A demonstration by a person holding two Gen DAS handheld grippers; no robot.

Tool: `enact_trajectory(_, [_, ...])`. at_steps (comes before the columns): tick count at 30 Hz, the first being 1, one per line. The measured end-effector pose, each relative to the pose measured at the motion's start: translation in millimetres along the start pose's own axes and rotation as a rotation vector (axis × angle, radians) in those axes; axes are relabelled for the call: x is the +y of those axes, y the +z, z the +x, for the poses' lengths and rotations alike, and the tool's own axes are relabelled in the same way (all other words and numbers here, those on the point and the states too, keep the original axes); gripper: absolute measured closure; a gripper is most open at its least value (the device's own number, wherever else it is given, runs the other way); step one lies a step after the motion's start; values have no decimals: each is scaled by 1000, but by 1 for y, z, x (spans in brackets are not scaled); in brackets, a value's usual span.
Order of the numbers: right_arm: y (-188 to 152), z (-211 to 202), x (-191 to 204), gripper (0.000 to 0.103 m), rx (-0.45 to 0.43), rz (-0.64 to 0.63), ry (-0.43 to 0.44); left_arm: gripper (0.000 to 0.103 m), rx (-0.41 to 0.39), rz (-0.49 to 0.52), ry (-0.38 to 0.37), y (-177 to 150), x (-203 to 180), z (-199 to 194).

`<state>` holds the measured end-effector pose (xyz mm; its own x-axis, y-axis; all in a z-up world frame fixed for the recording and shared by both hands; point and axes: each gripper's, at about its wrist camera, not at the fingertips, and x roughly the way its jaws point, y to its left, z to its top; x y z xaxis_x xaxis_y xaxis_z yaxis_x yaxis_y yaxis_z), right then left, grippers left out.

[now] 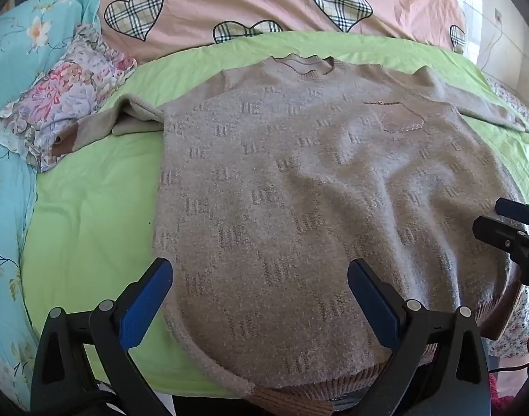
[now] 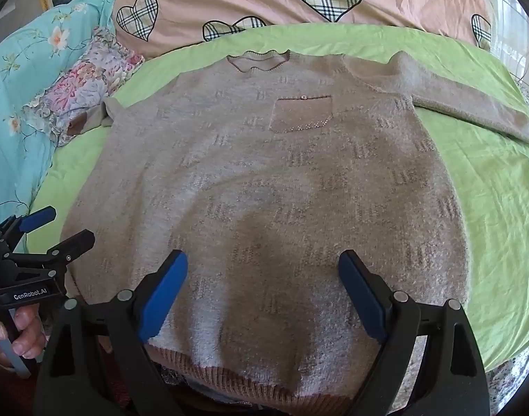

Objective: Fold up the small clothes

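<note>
The sweater's [image 2: 264, 187] ribbed hem [image 2: 229, 374] runs off the bottom edge in both views, partly behind the gripper frames. Its right sleeve [image 2: 472, 111] is cut off at the picture's edge, cuff unseen. The left sleeve's [image 1: 125, 119] cuff lies partly tucked against the floral pillow [image 1: 66, 104].

Left gripper [image 1: 261, 279] tilting steeply downward, jaws gaping wide, nothing between pads. Right gripper [image 2: 262, 272] tilting likewise, jaws wide, empty. Person's hand [image 2: 16, 329] gripping left gripper's handle.
</note>
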<state>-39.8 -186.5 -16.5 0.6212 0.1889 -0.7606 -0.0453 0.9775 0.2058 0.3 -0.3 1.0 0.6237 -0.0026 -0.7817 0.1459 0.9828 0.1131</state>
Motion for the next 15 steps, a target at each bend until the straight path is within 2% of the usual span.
enact_trajectory(15, [2, 2, 9, 14, -5, -1, 7, 2, -2, 4, -18, 6, -6, -1])
